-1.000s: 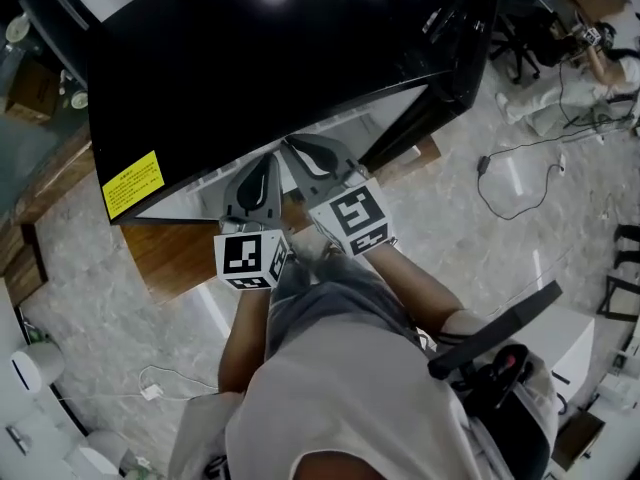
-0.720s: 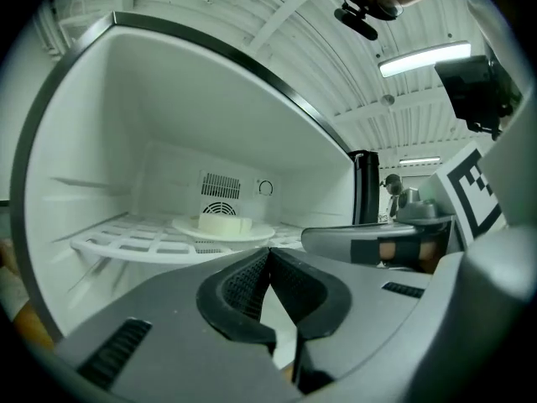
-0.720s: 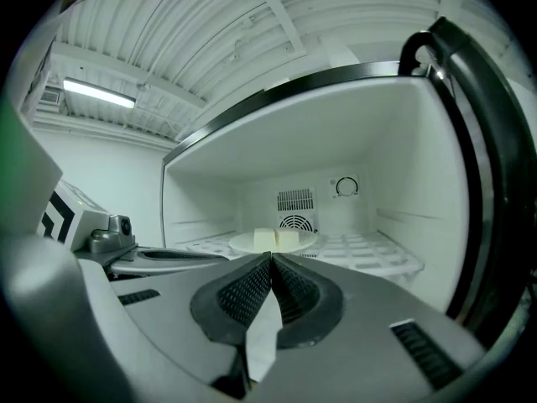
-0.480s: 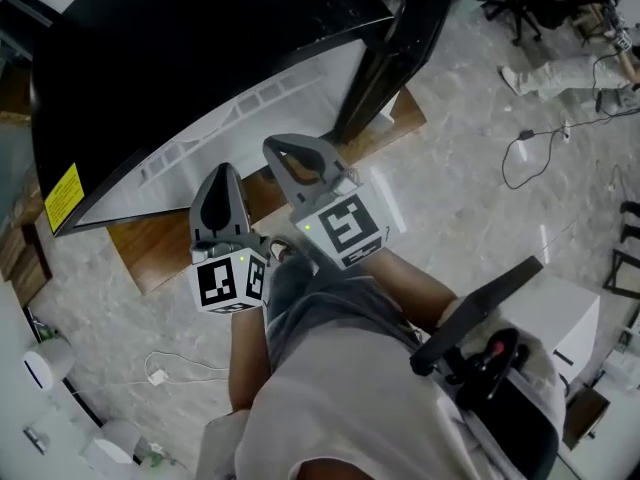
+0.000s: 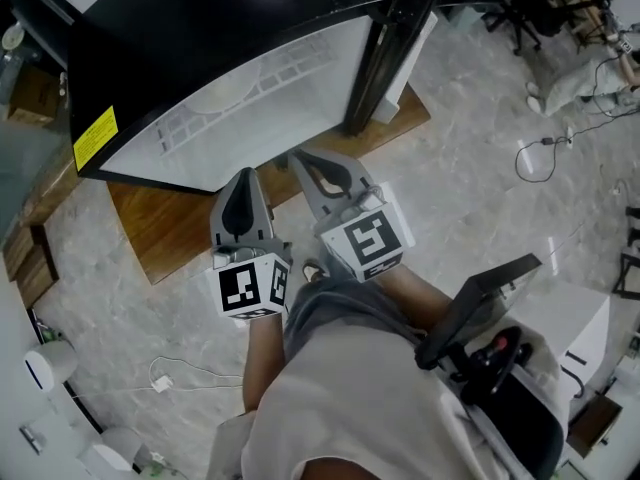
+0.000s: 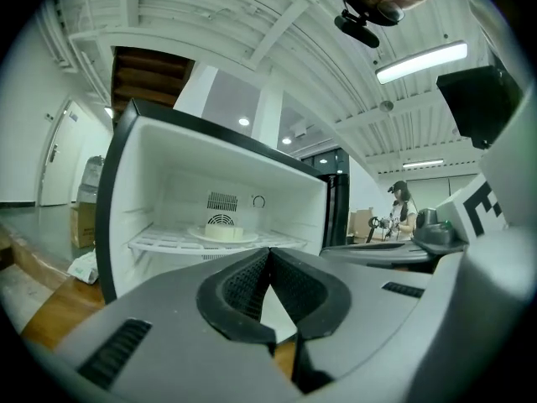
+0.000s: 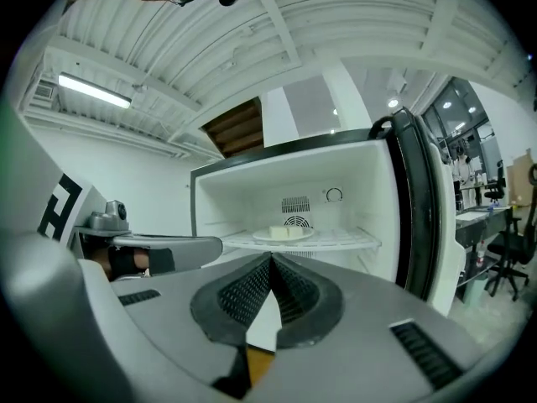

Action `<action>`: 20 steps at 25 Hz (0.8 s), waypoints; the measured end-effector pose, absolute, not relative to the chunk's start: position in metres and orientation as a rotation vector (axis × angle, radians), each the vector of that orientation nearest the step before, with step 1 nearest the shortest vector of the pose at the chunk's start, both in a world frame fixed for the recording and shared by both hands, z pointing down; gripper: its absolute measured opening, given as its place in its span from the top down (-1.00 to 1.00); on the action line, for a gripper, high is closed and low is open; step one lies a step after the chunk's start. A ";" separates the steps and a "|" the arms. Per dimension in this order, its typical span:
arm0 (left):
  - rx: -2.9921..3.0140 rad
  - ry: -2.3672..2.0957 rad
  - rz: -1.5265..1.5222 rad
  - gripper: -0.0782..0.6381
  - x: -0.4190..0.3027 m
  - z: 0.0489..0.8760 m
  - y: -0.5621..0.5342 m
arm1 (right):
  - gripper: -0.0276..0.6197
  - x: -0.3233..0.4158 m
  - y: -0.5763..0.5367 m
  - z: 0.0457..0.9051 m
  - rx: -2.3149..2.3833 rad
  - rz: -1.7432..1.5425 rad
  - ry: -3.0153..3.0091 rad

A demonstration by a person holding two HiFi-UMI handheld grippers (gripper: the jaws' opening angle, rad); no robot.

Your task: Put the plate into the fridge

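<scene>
Sitting on white wire shelf (image 6: 159,243), round plate (image 6: 222,236), boxy black fridge (image 5: 230,28)

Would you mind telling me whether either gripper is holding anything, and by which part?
Nothing: left gripper and right gripper are shut, empty; the plate sits on the fridge shelf.

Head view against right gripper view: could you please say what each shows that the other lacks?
Only the head view shows the yellow label on the open black fridge and the white cable on the floor. Only the right gripper view clearly shows the round white plate on the white wire shelf. Both show the fridge, the left hand-held gripper and the right hand-held gripper.
</scene>
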State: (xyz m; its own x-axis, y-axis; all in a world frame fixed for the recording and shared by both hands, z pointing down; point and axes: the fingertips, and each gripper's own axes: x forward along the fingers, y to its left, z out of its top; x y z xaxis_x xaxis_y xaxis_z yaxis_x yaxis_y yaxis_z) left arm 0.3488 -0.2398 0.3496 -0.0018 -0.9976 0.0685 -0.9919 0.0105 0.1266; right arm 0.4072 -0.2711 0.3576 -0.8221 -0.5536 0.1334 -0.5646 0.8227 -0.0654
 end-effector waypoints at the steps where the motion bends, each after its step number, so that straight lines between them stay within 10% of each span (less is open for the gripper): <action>1: 2.123 -2.131 -0.069 0.73 0.361 0.345 -0.211 | 0.86 0.420 -0.241 0.354 0.900 0.142 -2.893; 20: 2.143 -2.098 -0.147 0.73 0.422 0.304 -0.034 | 0.86 0.480 -0.054 0.307 0.939 0.089 -2.875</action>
